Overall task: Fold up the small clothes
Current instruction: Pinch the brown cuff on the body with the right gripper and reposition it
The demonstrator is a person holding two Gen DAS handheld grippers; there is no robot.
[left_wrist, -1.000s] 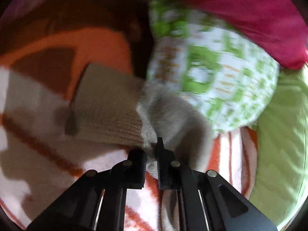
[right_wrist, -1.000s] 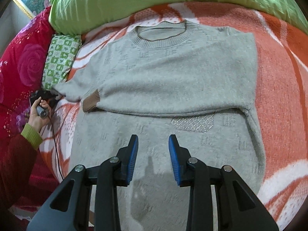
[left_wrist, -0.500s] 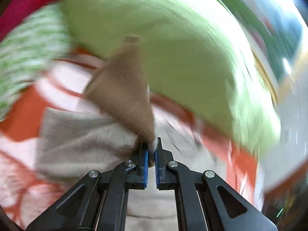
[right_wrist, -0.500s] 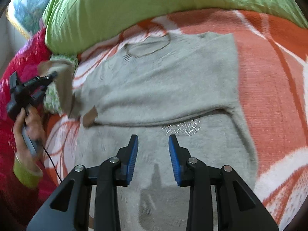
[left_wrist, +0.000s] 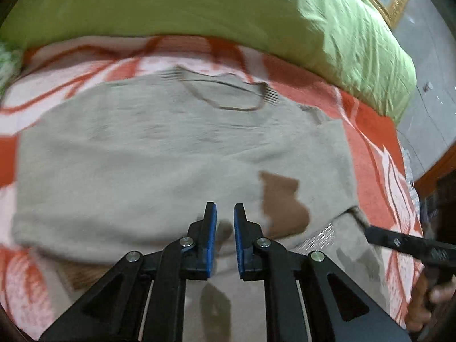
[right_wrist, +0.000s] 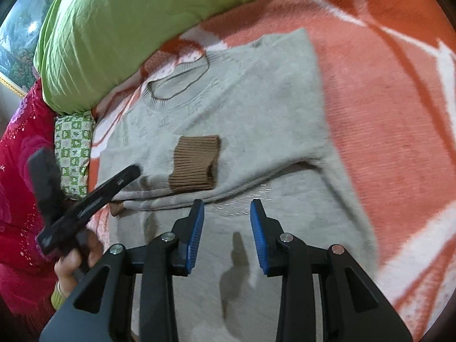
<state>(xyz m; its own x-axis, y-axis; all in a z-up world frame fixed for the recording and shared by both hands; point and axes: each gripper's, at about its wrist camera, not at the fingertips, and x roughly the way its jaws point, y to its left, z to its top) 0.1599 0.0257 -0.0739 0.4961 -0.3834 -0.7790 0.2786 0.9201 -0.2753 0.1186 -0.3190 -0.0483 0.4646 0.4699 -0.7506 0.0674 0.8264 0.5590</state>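
Note:
A grey knit sweater [right_wrist: 256, 108] lies flat on the orange and white blanket [right_wrist: 384, 114], collar toward the green pillow. Both sleeves are folded across its chest; a brown ribbed cuff [right_wrist: 196, 164] lies on top in the right wrist view and shows in the left wrist view [left_wrist: 283, 208]. My left gripper [left_wrist: 225, 213] is open and empty, just above the sweater beside the cuff; it also shows in the right wrist view [right_wrist: 125, 176]. My right gripper [right_wrist: 227, 209] is open and empty over the sweater's lower half, and shows in the left wrist view [left_wrist: 370, 230].
A large green pillow [right_wrist: 128, 28] lies along the head of the bed. A green and white patterned cushion [right_wrist: 74, 148] and a red floral cover [right_wrist: 20, 171] lie at the left. A second brown cuff [right_wrist: 116, 208] peeks out at the sweater's left edge.
My left gripper carried the sleeve cuff over from the left side, laid it across the sweater's chest and opened. My right gripper stayed open over the lower half.

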